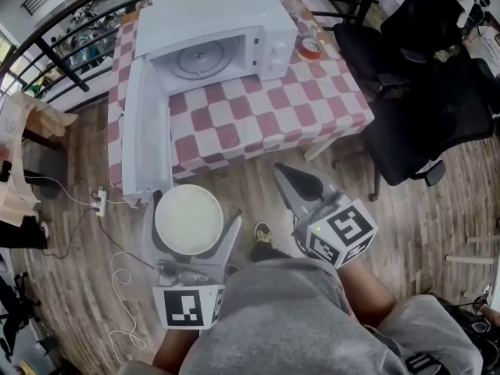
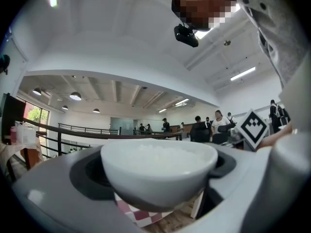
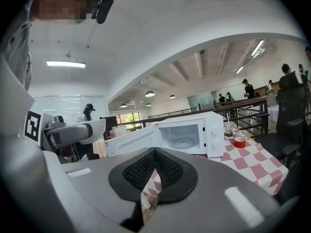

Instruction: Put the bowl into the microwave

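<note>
The person, seen from above in grey clothes, is holding both grippers low in front of the body, above the wooden floor (image 1: 406, 233). The left gripper (image 1: 191, 213) is clamping a white bowl (image 2: 159, 171) between its jaws, which are spread wide and pressing against the bowl's opposite sides. The bowl is sitting upright and is filled with something white. It is hanging in the air over the floor, just short of the tabletop's near edge and well apart from the oven cavity.

The right gripper (image 3: 155, 152) is carrying nothing. Its jaws are pressed together, the dark ribbed pads (image 3: 167, 171) meeting along a thin seam, and it is pointing towards the tabletop.

Beyond both grippers, the tabletop (image 1: 258, 123) is lying under a red-and-white checked cloth. The white microwave (image 1: 234, 18) is standing on it with its door (image 1: 144, 135) swung fully open on the left, the door reaching out past the tabletop's near edge. Inside, the glass turntable (image 1: 195, 59) is showing, with nothing resting on it. A small red round object (image 1: 311, 49) is sitting on the cloth just beside the microwave's right side.

To the right, black chairs (image 1: 437, 108) are standing near the tabletop, and a dark railing (image 1: 70, 73) is running behind it.
</note>
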A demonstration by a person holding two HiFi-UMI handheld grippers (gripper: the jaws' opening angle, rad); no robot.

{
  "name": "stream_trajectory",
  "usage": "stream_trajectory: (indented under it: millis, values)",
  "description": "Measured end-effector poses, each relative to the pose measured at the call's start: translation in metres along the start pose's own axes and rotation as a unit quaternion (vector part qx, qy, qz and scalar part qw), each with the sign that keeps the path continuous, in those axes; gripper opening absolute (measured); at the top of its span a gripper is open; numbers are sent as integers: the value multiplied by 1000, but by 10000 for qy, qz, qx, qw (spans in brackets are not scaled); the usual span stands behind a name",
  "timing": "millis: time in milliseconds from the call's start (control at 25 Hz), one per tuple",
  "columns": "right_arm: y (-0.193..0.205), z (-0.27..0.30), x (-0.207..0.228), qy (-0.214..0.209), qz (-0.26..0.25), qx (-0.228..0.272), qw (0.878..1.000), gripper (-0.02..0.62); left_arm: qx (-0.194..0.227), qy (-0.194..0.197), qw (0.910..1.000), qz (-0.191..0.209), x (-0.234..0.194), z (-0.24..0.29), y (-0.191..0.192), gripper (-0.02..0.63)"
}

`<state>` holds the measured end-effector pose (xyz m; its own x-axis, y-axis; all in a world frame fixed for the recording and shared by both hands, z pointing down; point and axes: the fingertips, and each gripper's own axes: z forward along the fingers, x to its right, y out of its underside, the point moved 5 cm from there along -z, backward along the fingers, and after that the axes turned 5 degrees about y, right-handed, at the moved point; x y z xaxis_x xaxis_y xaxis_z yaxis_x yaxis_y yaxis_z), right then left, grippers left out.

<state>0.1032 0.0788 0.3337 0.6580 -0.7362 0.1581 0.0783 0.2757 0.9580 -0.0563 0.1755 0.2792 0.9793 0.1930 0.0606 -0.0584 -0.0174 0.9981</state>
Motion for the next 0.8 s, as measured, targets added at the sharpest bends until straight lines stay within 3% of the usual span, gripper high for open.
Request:
stream_trajectory:
  millis: [240, 800]
  values:
    - [-3, 15, 20, -120, -203, -38, 9997, -2, -89, -111, 9999, 1, 2, 26, 4, 535]
    - [-6, 26, 52, -294, -129, 3, 9995, -2, -97, -234, 9995, 207, 14, 60, 3, 535]
